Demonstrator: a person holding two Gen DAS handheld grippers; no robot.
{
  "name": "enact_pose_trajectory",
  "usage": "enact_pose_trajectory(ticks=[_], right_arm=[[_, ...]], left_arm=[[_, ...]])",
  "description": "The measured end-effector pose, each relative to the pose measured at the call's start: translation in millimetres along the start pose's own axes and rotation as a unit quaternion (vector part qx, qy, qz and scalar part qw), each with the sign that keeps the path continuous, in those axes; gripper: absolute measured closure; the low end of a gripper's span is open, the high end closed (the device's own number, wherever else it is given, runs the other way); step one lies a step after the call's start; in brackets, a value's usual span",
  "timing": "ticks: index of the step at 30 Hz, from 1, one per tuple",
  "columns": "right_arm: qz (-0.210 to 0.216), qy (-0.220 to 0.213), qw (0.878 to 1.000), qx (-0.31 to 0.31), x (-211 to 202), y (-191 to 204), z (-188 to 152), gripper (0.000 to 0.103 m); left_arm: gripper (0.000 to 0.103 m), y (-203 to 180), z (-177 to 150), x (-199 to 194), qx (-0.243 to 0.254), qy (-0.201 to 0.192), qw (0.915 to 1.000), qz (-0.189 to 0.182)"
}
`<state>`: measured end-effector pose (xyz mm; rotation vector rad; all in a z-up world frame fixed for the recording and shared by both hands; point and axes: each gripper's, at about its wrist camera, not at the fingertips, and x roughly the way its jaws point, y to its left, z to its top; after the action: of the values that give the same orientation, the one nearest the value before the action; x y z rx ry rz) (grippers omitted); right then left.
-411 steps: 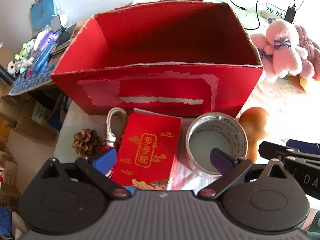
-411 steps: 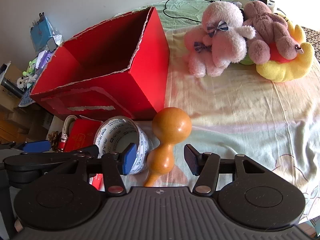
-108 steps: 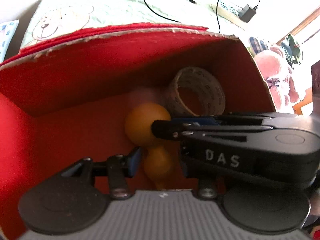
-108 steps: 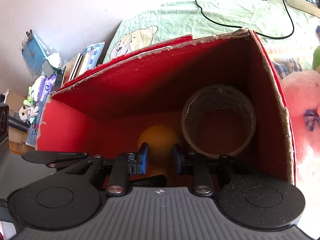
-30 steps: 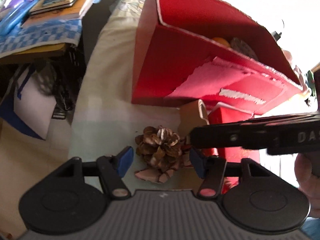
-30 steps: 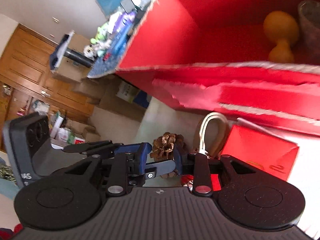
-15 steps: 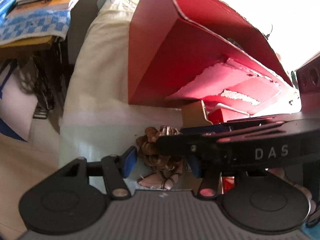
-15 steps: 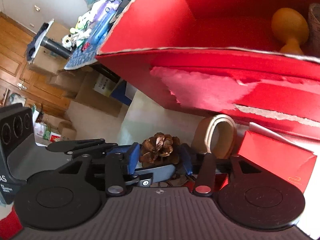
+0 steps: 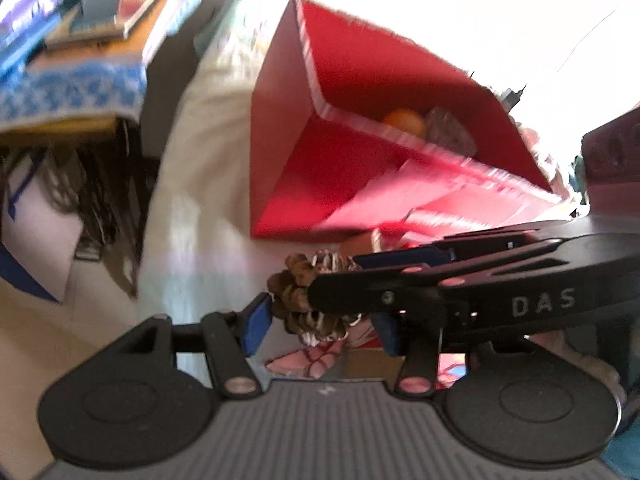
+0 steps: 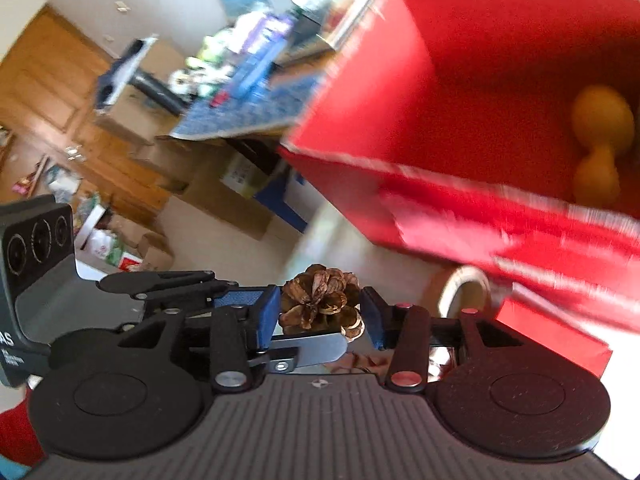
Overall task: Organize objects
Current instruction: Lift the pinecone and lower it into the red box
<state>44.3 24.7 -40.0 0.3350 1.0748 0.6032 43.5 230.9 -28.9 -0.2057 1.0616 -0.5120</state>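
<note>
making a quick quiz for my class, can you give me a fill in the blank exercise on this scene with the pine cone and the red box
1. The right gripper closes its blue pads on a ____.
2. The orange gourd lies inside the ____ box.
3. Beside the gourd in the red box stands a roll of ____.
4. The left gripper has its fingers on either side of the same ____.

Missing words: pine cone; red; tape; pine cone
</note>
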Motion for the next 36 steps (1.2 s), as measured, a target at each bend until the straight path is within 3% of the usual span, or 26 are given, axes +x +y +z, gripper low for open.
enact_pose_trajectory(ticks=[8, 15, 19, 23, 30, 36], right_arm=[[0.038, -0.072, 0.995, -0.057, -57.3, 7.1, 17.5, 0.056], [-0.017, -0.151, 0.987, -0.053, -111.2, -25.2, 32.1, 0.060], [-0.071, -0.169, 0.983, -0.020, -127.3, -60.5, 31.0, 0.061], [-0.113, -0.169, 0.979, 0.012, -131.3, -94.1, 24.5, 0.061], [-0.144, -0.147, 0.977, 0.059, -123.9, -133.0, 18.1, 0.061], [-0.148, -0.145, 0.977, 0.057, -121.0, -135.1, 19.0, 0.060]], left_arm=[[0.053, -49.7, 25.7, -46.1, 0.039, -0.079, 0.9959, 0.016], [0.053, -107.1, 70.5, -22.6, 0.087, -0.120, 0.9886, -0.027], [0.053, -135.5, 90.7, 20.1, 0.099, -0.105, 0.9874, -0.063], [0.053, -149.4, 97.7, 72.5, 0.097, -0.067, 0.9883, -0.096], [0.053, -164.6, 98.2, 130.3, 0.097, -0.009, 0.9900, -0.102], [0.054, -169.7, 98.5, 145.6, 0.098, 0.014, 0.9905, -0.095]])
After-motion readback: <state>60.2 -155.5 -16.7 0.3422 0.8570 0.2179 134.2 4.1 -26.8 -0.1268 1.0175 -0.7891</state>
